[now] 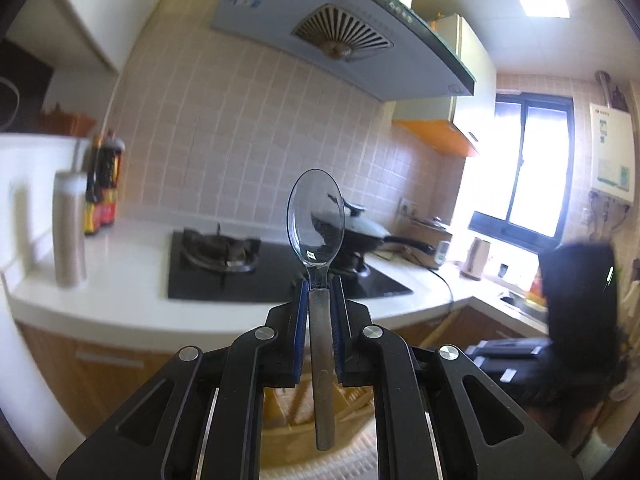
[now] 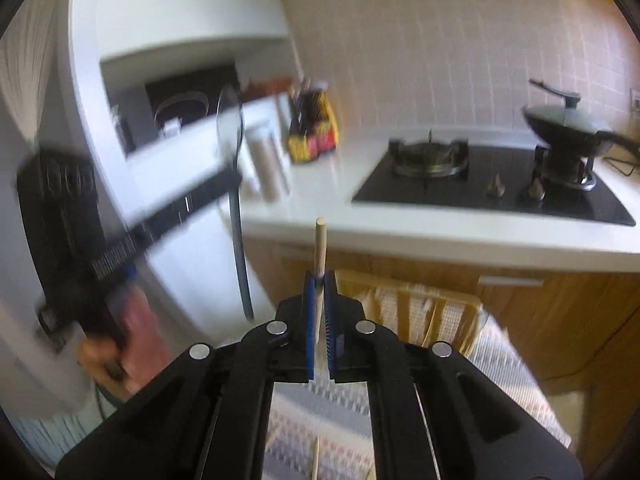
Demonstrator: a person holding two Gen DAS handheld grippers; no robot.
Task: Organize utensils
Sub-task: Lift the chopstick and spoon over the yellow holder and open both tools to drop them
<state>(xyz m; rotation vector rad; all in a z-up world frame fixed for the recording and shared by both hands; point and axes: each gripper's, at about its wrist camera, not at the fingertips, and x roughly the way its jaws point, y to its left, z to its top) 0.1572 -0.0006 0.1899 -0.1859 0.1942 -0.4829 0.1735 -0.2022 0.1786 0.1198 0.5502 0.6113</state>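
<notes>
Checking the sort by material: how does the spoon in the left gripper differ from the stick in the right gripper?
The spoon has a clear, glassy bowl on a grey metal-looking handle; the wooden stick is plain pale wood throughout. The spoon widens into an oval bowl above the pads; the stick stays thin and round, ending in a blunt tip. Shared: each stands roughly upright, pinched between blue pads, left gripper and right gripper both shut.

My left claw [image 1: 319, 284] has a spoon [image 1: 316, 216] upright between its pads; my right claw [image 2: 319, 280] has a stick [image 2: 320, 248]. Ahead, a counter [image 1: 132, 280] bears a hob [image 1: 240, 268]; a pan [image 1: 360, 232] sits on its right burner, bottles [image 1: 102, 188] stand left.
</notes>
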